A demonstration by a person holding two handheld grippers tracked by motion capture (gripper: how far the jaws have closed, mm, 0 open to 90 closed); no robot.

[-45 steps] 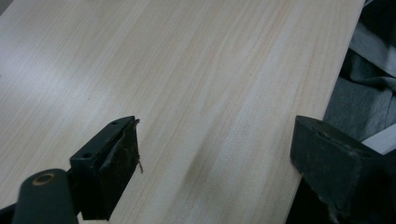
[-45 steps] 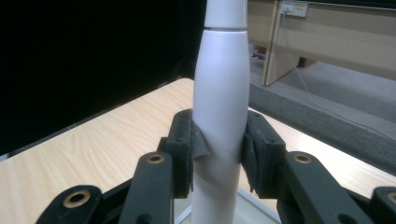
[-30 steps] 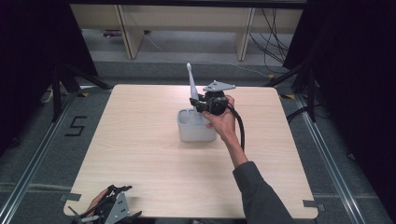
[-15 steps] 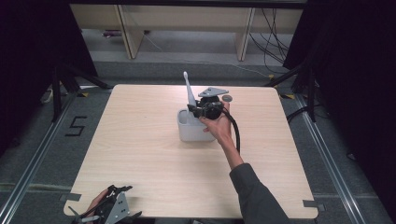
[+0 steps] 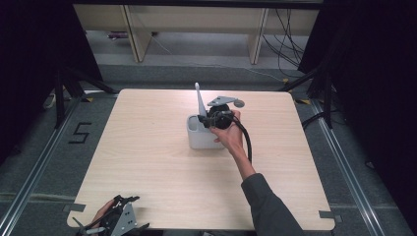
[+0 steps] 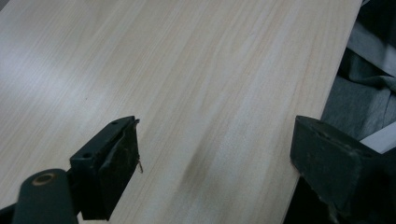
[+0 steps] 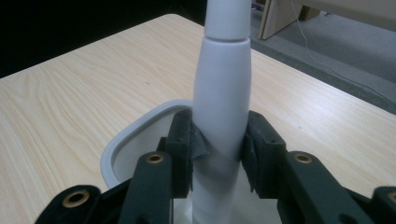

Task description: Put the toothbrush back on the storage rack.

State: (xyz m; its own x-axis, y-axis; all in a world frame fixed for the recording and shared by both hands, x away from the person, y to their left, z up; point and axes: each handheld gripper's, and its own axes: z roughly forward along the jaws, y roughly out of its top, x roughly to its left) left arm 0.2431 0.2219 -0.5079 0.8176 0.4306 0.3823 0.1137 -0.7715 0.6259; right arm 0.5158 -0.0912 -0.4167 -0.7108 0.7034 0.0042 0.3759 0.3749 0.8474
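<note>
White handle (image 7: 221,93): upright, clamped between right gripper (image 5: 212,119) pads, lower end inside holder, lower than a second ago; insertion judged nearly done.
Table (image 5: 147,162): pale wood.
Grey holder (image 5: 199,137): table centre.
Left gripper (image 5: 118,222): 7 o'clock table edge, jaws apart, nothing between.

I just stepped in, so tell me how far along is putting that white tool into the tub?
Done: the right hand-held gripper is clamped on the white tool, its lower end already inside the tub. In hand: holding it upright there. Left: let go and withdraw. The left hand-held gripper sits open at the table edge.
</note>
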